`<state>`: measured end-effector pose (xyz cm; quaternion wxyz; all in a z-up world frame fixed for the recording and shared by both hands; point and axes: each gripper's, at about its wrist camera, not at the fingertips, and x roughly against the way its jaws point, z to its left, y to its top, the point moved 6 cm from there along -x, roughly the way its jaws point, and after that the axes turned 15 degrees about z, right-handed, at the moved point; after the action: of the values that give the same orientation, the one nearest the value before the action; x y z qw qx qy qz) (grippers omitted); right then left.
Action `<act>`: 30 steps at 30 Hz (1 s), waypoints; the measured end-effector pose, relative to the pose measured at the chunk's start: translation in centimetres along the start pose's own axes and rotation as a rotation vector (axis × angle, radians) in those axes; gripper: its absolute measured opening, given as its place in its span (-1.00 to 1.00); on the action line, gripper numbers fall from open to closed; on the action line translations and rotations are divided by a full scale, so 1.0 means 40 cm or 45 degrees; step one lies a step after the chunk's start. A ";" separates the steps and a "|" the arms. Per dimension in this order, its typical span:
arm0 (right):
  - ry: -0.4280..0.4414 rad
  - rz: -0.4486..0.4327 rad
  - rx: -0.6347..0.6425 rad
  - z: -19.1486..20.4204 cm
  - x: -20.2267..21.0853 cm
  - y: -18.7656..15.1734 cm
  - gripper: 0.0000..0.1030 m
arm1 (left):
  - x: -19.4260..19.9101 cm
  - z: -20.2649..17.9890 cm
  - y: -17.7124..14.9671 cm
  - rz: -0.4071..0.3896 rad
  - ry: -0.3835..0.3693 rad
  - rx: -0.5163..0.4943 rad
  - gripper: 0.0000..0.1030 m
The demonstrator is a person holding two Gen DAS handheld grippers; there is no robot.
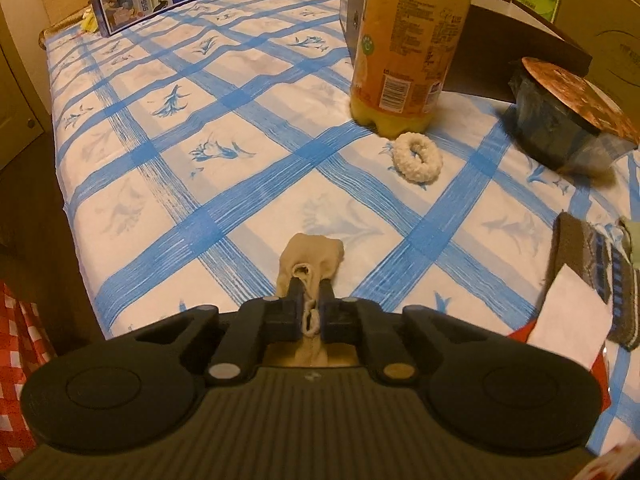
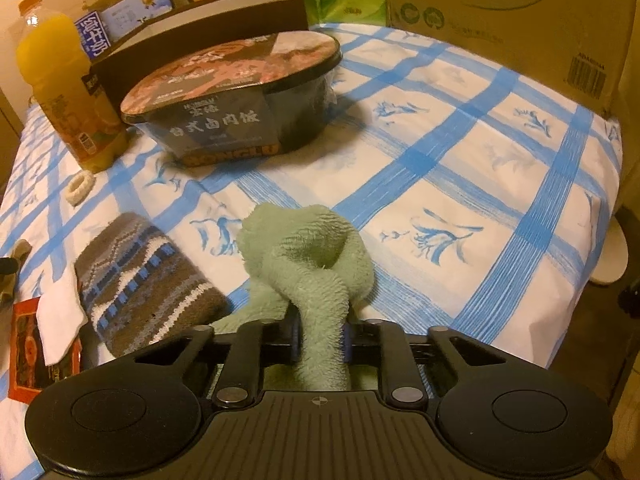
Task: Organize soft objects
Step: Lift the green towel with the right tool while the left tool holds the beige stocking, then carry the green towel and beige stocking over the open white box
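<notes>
Left wrist view: we log the left claw (image 1: 310,286) pinched tight on a thin beige stocking (image 1: 314,258) just above the blue-checked table (image 1: 208,184), with a white fluffy scrunchie (image 1: 417,157) lying beside an orange juice bottle (image 1: 412,40). Right wrist view: we list the right claw (image 2: 320,320) clamped on a bunched green sock (image 2: 310,256), a brown patterned sock (image 2: 148,280) lying just to its left, and a black instant rice bowl (image 2: 240,96) farther back.

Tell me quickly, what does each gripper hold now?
Left gripper: jaws closed on the beige stocking.
Right gripper: jaws closed on the green sock.
</notes>
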<state>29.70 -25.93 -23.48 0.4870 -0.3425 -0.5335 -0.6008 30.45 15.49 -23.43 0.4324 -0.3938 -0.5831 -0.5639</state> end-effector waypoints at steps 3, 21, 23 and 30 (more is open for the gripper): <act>0.011 -0.020 -0.007 0.001 0.016 -0.004 -0.72 | 0.014 0.001 -0.009 -0.004 0.001 -0.002 -0.89; 0.090 -0.285 0.074 0.056 0.259 0.069 -0.73 | 0.173 0.100 -0.003 -0.147 0.049 0.024 -0.90; 0.110 -0.306 0.089 0.067 0.279 0.085 -0.73 | 0.188 0.117 0.017 -0.170 0.059 0.021 -0.89; 0.185 -0.384 0.166 0.115 0.331 0.168 -0.73 | 0.231 0.154 0.103 -0.250 0.088 -0.011 -0.89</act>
<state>31.74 -24.07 -8.17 0.4499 -0.1821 -0.5799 -0.6543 31.08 21.60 -13.31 0.3933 -0.3170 -0.6010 -0.6194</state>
